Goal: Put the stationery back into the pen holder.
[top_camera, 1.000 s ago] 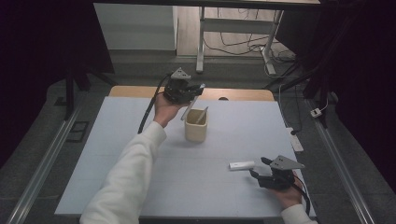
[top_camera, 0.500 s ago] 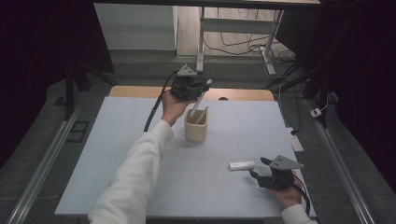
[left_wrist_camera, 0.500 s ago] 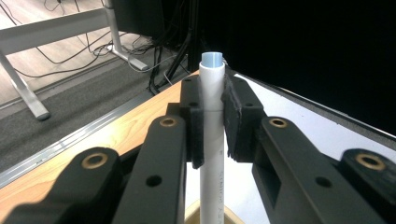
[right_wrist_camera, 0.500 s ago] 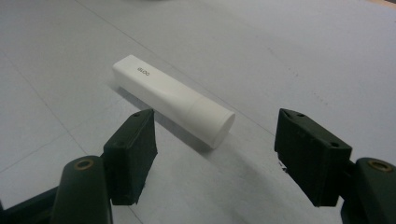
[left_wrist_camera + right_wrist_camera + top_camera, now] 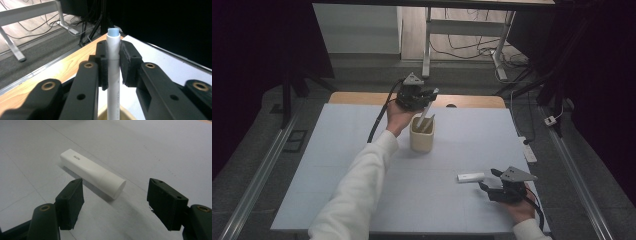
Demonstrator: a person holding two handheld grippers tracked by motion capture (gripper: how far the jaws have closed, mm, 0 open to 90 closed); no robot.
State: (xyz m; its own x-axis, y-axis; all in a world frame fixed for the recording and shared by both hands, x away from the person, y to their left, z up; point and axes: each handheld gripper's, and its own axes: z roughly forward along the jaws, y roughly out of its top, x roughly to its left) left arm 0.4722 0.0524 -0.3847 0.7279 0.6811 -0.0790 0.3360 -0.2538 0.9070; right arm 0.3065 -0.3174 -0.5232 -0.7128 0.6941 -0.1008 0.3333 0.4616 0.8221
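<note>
Left hand-held gripper [image 5: 428,95] at 12 o'clock: jaws just easing apart around slim white blue-tipped pen [image 5: 113,75], lower end already inside beige cylindrical cup [image 5: 422,134]. Still to go: short white plastic tube [image 5: 92,173] on pale blue counter [image 5: 337,165], ahead of spread right hand-held gripper [image 5: 115,202] at 4 o'clock.

The left gripper [image 5: 424,97] hangs above the cup [image 5: 422,135], which stands on the mat [image 5: 337,165] toward the table's far edge. A pen [image 5: 113,75] rises between its jaws, lower end down in the cup; a second stick [image 5: 428,125] seems to lean in the cup beside it. Well apart, near the mat's front right corner, the right gripper [image 5: 488,178] rests low, and the tube [image 5: 92,173] lies flat on the mat just ahead of its jaws, off to their left.
</note>
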